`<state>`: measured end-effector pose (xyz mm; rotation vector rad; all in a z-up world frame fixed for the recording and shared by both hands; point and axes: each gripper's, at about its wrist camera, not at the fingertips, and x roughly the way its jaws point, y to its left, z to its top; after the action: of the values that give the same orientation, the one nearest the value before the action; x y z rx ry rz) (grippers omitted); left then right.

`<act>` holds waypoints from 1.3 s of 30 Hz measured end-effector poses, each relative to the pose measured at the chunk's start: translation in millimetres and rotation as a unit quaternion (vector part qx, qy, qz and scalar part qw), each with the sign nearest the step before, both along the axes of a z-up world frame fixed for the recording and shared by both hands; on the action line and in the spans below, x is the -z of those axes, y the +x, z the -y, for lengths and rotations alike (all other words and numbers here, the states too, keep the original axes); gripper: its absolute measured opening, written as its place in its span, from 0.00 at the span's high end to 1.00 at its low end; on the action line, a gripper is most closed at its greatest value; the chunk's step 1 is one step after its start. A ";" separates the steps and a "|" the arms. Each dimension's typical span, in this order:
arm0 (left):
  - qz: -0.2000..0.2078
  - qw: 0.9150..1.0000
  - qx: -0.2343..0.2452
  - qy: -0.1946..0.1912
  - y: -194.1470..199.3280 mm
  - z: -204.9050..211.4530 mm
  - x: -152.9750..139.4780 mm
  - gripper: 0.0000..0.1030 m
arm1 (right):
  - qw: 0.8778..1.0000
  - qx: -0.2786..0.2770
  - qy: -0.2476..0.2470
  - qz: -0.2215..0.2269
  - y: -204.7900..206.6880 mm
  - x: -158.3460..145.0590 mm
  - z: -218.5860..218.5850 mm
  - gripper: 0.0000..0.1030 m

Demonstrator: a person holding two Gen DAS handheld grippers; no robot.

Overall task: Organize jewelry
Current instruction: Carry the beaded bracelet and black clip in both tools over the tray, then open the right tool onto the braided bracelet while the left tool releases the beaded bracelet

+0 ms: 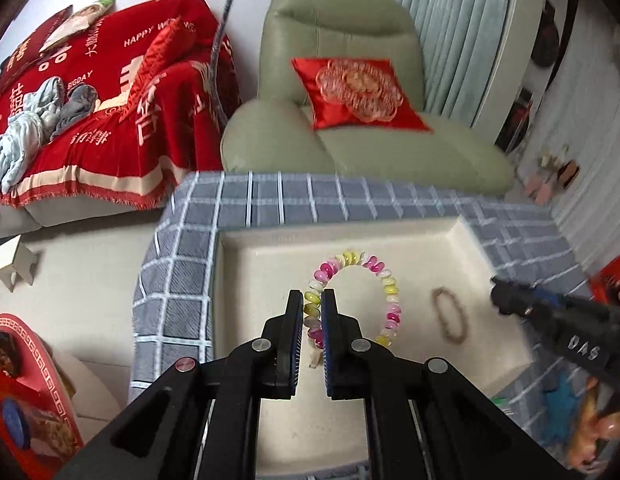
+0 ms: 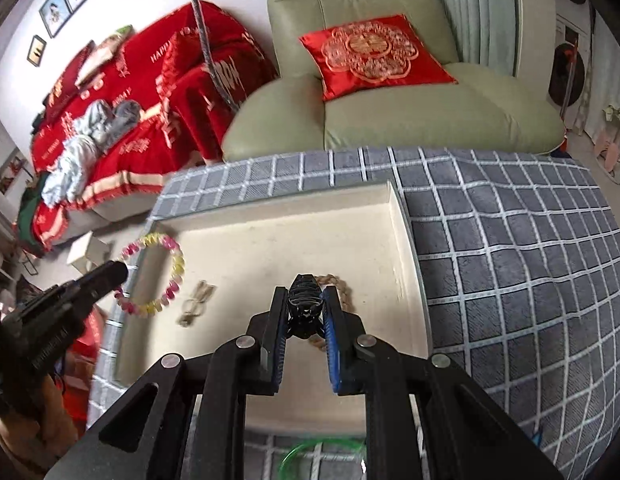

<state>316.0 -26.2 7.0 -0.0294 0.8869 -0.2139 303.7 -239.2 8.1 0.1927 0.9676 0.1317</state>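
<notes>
A cream tray (image 1: pixel 246 276) sits on a grey checked cloth (image 1: pixel 178 256). My left gripper (image 1: pixel 312 300) is shut on a pink, yellow and white bead bracelet (image 1: pixel 384 280) and holds it over the tray's left part; the bracelet also shows in the right wrist view (image 2: pixel 176 268). A small brown bead bracelet (image 1: pixel 450 318) lies in the tray to the right. My right gripper (image 2: pixel 306 294) is shut on a black bead bracelet (image 2: pixel 306 304) just above the brown bracelet (image 2: pixel 342 284). A small metal piece (image 2: pixel 196 304) lies in the tray (image 2: pixel 394 216).
A green armchair (image 1: pixel 350 80) with a red cushion stands behind the table. A sofa with a red cover (image 1: pixel 90 100) is at the left. A green ring (image 2: pixel 306 458) lies on the cloth near the tray's front edge. Red boxes (image 1: pixel 26 392) sit at lower left.
</notes>
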 end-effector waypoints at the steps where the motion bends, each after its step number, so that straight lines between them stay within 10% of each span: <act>1: -0.005 1.000 0.000 0.004 1.1 2.5 7.6 0.76 | 1.000 -0.001 -0.003 -0.003 2.6 5.1 -0.2 0.82; 22: -0.010 0.996 0.011 0.087 1.9 32.0 47.6 0.76 | 0.999 -0.010 -0.013 -0.034 16.8 59.1 -6.9 0.80; 27: -0.006 0.995 0.013 0.102 -0.8 36.2 47.9 0.76 | 0.999 -0.009 -0.007 -0.035 15.8 59.9 -7.3 0.40; 39: -0.008 0.995 0.006 0.099 -1.1 32.7 46.5 0.75 | 0.997 0.007 0.074 -0.007 1.0 32.8 9.2 0.25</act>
<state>314.9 -58.9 -39.5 0.1591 0.9201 -0.1361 304.7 -248.4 -24.8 0.3378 0.9714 0.1894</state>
